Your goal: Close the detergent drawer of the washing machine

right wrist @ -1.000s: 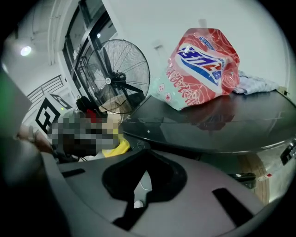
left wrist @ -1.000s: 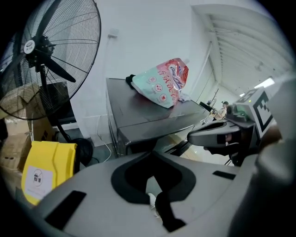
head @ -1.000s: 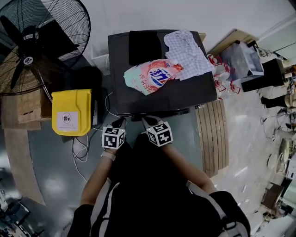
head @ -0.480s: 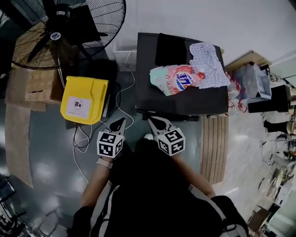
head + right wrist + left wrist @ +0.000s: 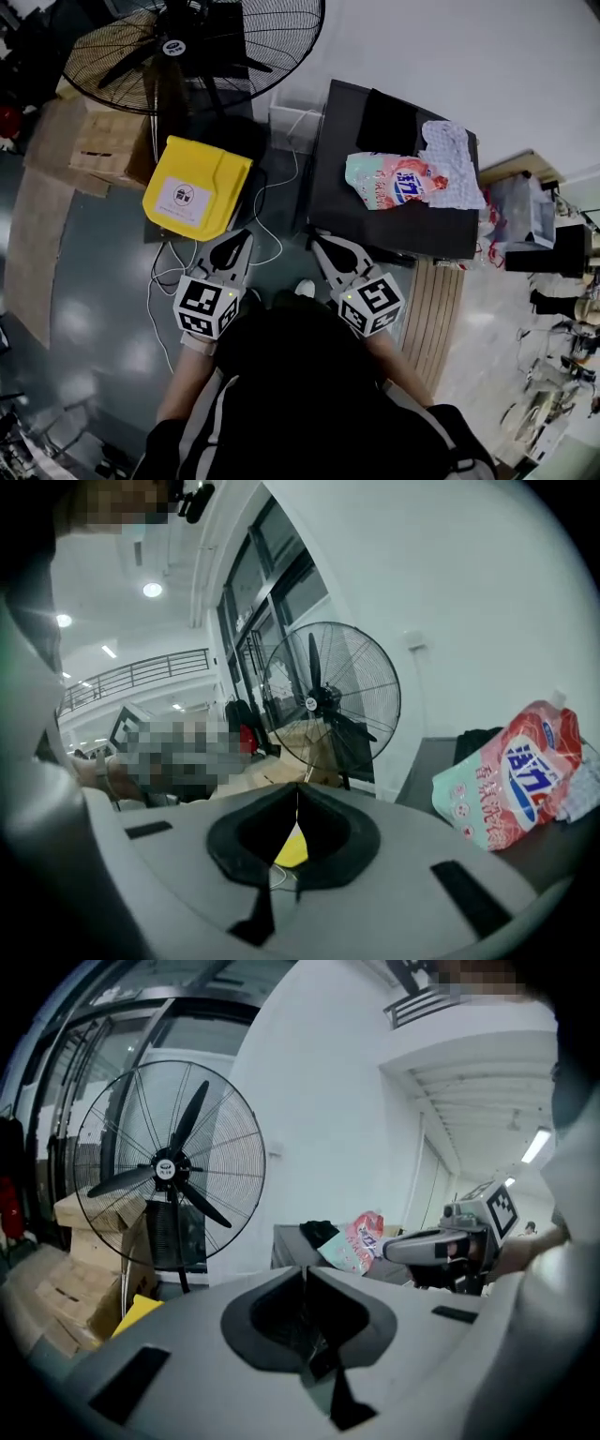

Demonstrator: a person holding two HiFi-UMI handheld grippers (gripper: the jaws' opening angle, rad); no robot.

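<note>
Fan [image 5: 173,47], top left, is cropped by the upper edge, and its stand partly screens the cardboard boxes [image 5: 103,142]. Yellow case [image 5: 197,186] lies on the floor just right of the boxes. The person's torso [image 5: 300,394] masks the floor beneath both grippers.

Washer [image 5: 342,187] is seen from above only. Its front face is turned away, so the drawer cannot be made out in any view. On its dark lid lie a black cloth [image 5: 389,120], a detergent pouch [image 5: 394,180] and a checked cloth [image 5: 452,161] that touches the pouch's right end. Pallet [image 5: 427,319] lies beside the washer's front right corner. The clutter beyond it is too small to tell.

Left gripper [image 5: 239,238] has its jaws pressed together on nothing. Its tips are over the floor, just right of the case and apart from the washer, which stands ahead and to its right.

Right gripper [image 5: 321,242] also has its jaws pressed together and empty. Its tips are just before the washer's front left corner. Whether they touch it cannot be told.
</note>
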